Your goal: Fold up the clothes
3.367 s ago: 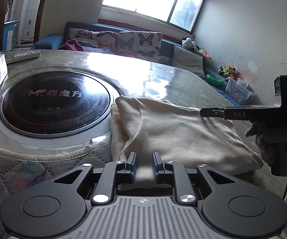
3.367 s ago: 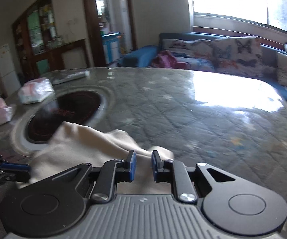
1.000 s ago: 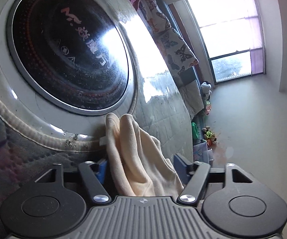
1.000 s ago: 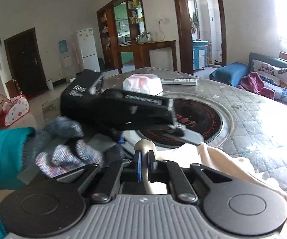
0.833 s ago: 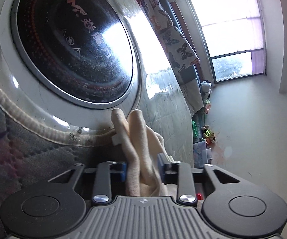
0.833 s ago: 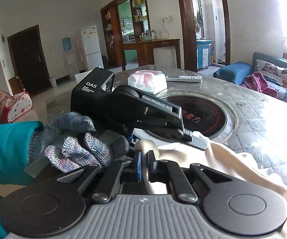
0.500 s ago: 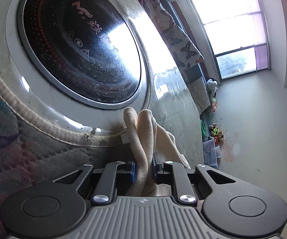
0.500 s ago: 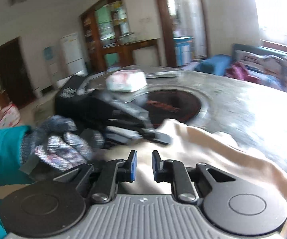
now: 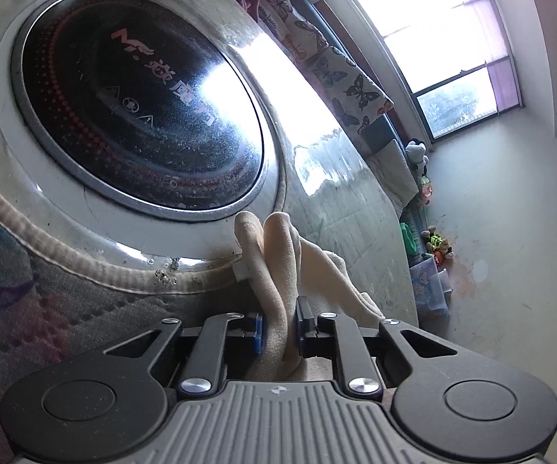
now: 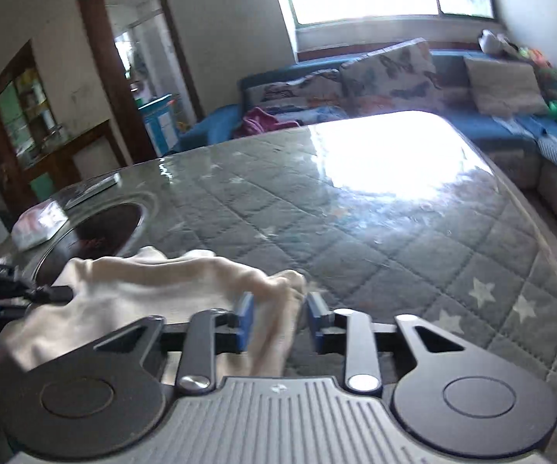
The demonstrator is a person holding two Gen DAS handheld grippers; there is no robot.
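A cream garment lies on the quilted table beside a round black hotplate. My left gripper is shut on a doubled fold of its edge, which sticks up past the pads. In the right wrist view the garment stretches from the left gripper's black fingers at far left to my right gripper. The right gripper's jaws are opening. A bunched corner of the garment lies between them, and the right pad stands off the cloth.
The quilted table cover spreads beyond the garment, with strong window glare on it. A tissue pack and a remote lie past the hotplate. A blue sofa with butterfly cushions stands behind the table.
The left gripper closed on the garment's fold and has held it since. The right gripper let go beside the left one, swung right along the cloth, and its jaws spread.
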